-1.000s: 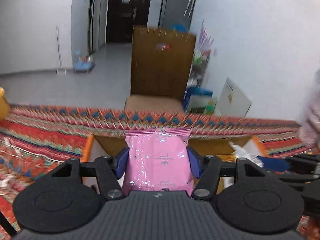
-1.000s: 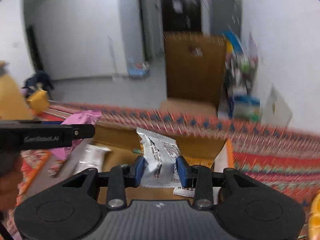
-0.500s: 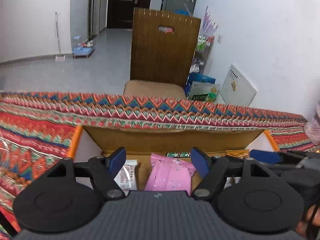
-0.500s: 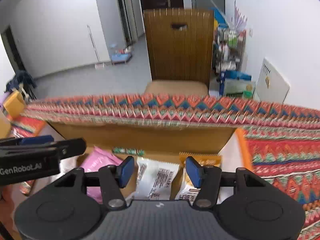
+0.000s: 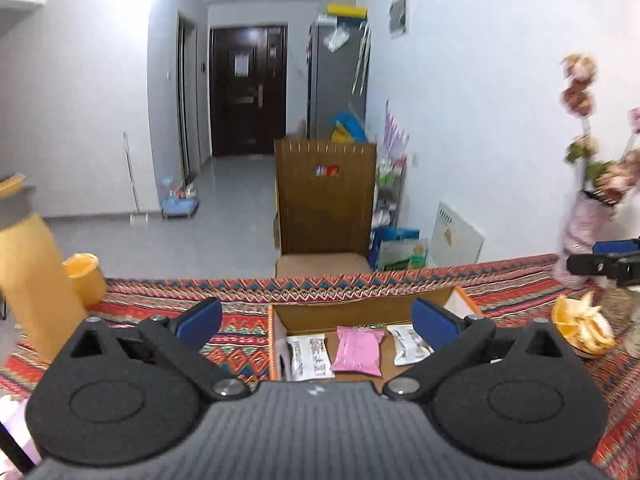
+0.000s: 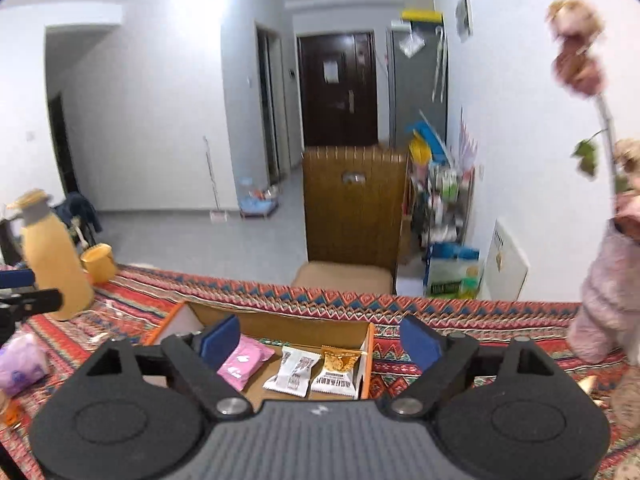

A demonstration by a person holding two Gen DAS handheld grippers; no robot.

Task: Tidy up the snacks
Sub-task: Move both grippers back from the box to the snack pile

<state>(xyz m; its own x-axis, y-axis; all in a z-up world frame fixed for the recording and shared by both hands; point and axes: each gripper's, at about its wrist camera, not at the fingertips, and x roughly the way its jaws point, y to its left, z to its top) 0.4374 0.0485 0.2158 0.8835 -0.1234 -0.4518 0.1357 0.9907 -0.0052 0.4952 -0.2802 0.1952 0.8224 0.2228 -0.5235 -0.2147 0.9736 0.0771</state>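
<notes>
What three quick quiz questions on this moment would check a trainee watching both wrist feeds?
1. True or false: the left gripper is clamped on the pink packet.
2. In the right wrist view, which packet lies nearest the right-hand wall of the cardboard box? A) the pink packet B) the orange-topped packet C) the white packet
3. What stands on the patterned tablecloth to the left of the box in the left wrist view?

Key
1. False: its jaws stand wide open and empty, having just been opening, and the pink packet lies in the box.
2. B
3. A yellow bottle and a yellow cup.
</notes>
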